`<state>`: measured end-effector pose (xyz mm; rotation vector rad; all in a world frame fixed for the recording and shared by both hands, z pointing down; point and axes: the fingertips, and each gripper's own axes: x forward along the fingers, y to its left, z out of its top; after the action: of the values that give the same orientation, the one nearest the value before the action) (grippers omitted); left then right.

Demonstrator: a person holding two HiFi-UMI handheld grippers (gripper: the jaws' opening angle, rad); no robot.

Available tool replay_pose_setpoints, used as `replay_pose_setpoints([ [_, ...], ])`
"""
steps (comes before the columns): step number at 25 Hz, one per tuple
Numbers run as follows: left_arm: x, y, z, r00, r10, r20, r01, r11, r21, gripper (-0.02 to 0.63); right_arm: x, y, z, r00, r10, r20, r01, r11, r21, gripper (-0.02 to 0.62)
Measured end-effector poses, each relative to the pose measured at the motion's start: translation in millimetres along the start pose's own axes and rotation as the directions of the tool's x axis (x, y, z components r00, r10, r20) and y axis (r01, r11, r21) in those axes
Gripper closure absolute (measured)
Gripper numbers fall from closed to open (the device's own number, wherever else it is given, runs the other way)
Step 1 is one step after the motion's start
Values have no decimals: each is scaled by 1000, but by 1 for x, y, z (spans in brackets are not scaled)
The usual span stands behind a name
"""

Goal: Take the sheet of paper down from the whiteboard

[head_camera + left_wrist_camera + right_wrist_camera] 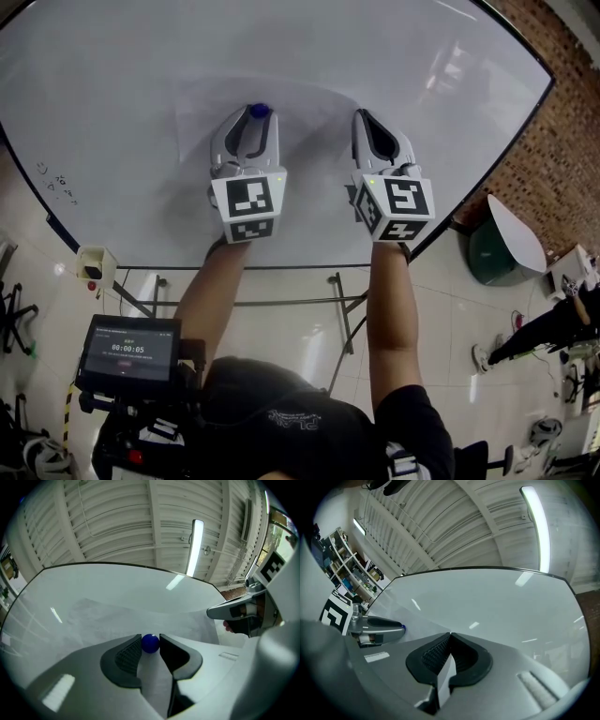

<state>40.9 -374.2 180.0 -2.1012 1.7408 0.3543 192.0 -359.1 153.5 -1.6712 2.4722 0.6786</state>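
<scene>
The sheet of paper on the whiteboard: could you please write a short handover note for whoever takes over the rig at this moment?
Left gripper: jaws closed on the blue magnet that pins the sheet of paper to the whiteboard.
Right gripper: shut, apparently pinching the sheet's right edge.
Done: both grips set; the sheet still lies flat on the board.
Left: pull the magnet off, then lift the sheet away. I would keep the right grip so the sheet does not drop.

Right gripper (450, 634) fingers pinch the sheet of paper (446, 677).
</scene>
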Motion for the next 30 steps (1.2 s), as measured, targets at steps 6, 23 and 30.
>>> replay_pose_setpoints([
  [6, 1, 3, 0, 1000, -11, -6, 11, 1000, -9, 488, -3, 2, -1, 1000, 8, -6, -8, 1000, 11, 583],
  [23, -40, -5, -38, 990, -97, -100, 92, 994, -53, 486, -44, 27, -55, 991, -35, -128, 40, 999, 34, 583],
  [30, -86, 29, -89, 968, -147, -203, 120, 983, -142, 486, -71, 95, -104, 959, -37, -280, 51, 998, 42, 583],
])
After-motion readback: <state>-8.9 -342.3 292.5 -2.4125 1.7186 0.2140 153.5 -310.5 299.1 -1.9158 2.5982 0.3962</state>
